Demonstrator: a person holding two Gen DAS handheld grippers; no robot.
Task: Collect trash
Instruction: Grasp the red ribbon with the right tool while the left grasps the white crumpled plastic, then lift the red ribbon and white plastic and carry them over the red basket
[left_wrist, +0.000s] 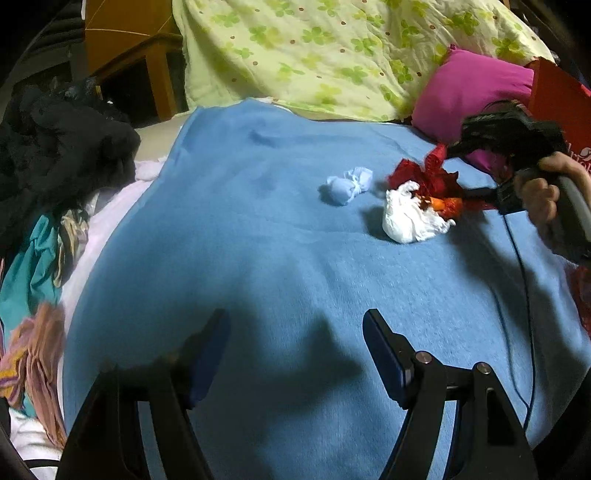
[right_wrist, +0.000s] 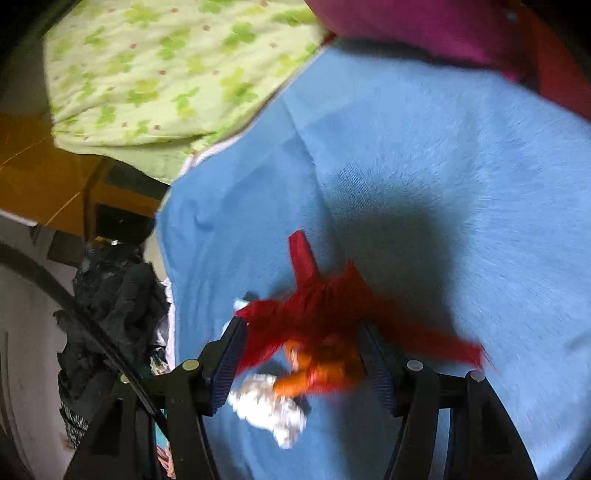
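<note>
Three pieces of trash lie on the blue blanket (left_wrist: 258, 240): a crumpled red and orange wrapper (left_wrist: 424, 177), a white paper wad (left_wrist: 406, 218) touching it, and a small pale blue wad (left_wrist: 347, 186) to their left. My right gripper (left_wrist: 458, 170), held in a hand, reaches in from the right with its fingers on either side of the red wrapper (right_wrist: 314, 317). In the right wrist view the right gripper (right_wrist: 303, 332) stands open around the blurred wrapper, with the white wad (right_wrist: 269, 406) below. My left gripper (left_wrist: 295, 321) is open and empty over the near blanket.
A green flowered quilt (left_wrist: 314, 51) lies at the back, with a magenta pillow (left_wrist: 472, 88) and a red bag (left_wrist: 561, 99) at the right. Dark and coloured clothes (left_wrist: 55, 158) pile up along the left edge. A cable (left_wrist: 524, 295) trails from the right gripper.
</note>
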